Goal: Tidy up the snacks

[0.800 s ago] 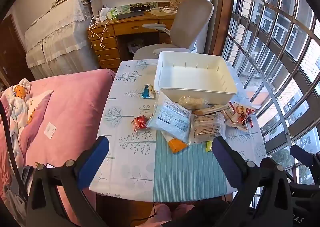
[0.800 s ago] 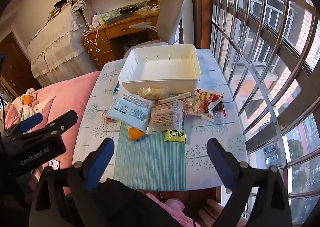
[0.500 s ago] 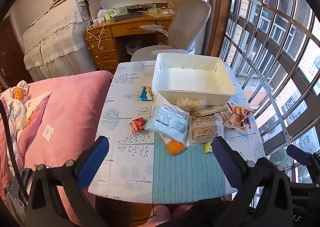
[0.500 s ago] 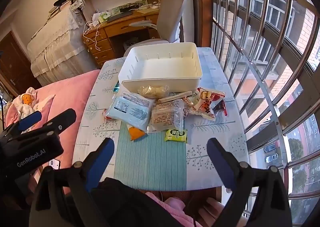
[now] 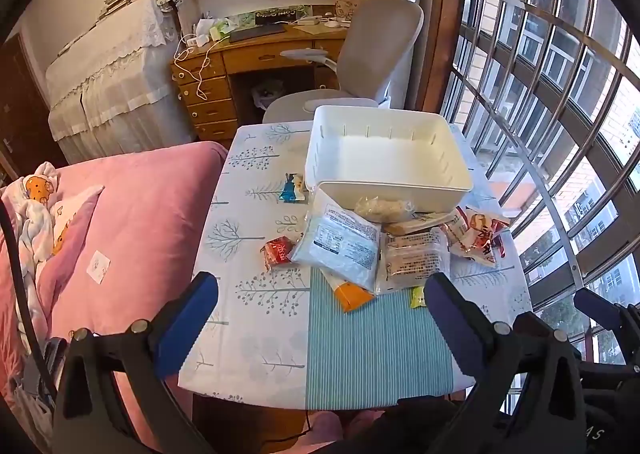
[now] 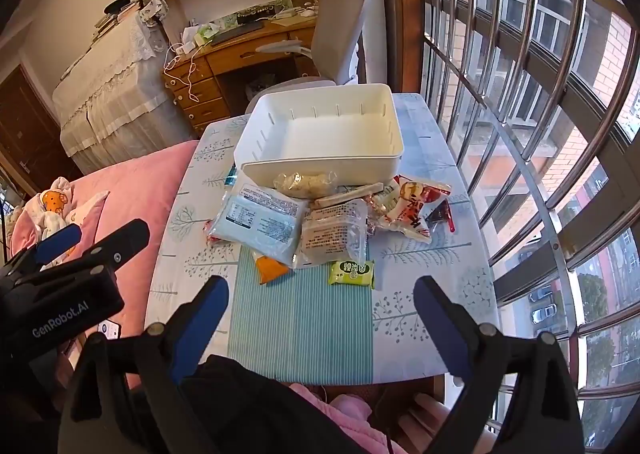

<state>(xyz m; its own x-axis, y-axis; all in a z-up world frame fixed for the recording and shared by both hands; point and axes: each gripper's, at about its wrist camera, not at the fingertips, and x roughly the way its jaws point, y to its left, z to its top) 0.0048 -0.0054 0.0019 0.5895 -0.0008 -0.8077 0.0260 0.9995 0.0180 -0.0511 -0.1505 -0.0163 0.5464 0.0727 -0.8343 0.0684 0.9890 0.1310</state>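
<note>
Right now both grippers hang above the near edge of the table point(image 5: 256, 334), holding nothing. The left gripper point(image 5: 320, 318) has its fingers spread wide, and so does the right gripper point(image 6: 320, 314). Ahead of them lies a loose heap of snacks: a pale blue packet point(image 6: 260, 223), a clear packet point(image 6: 334, 234) just beside it, a small green packet point(image 6: 352, 273) nearest the right gripper, and a red-and-white bag point(image 6: 414, 209) further right. Beyond the heap, touching it, stands a white bin point(image 6: 320, 169).

Bare striped cloth point(image 6: 304, 318) lies open at six o'clock; the snack heap point(image 6: 304, 221) blocks the white bin point(image 6: 320, 173) at twelve.
</note>
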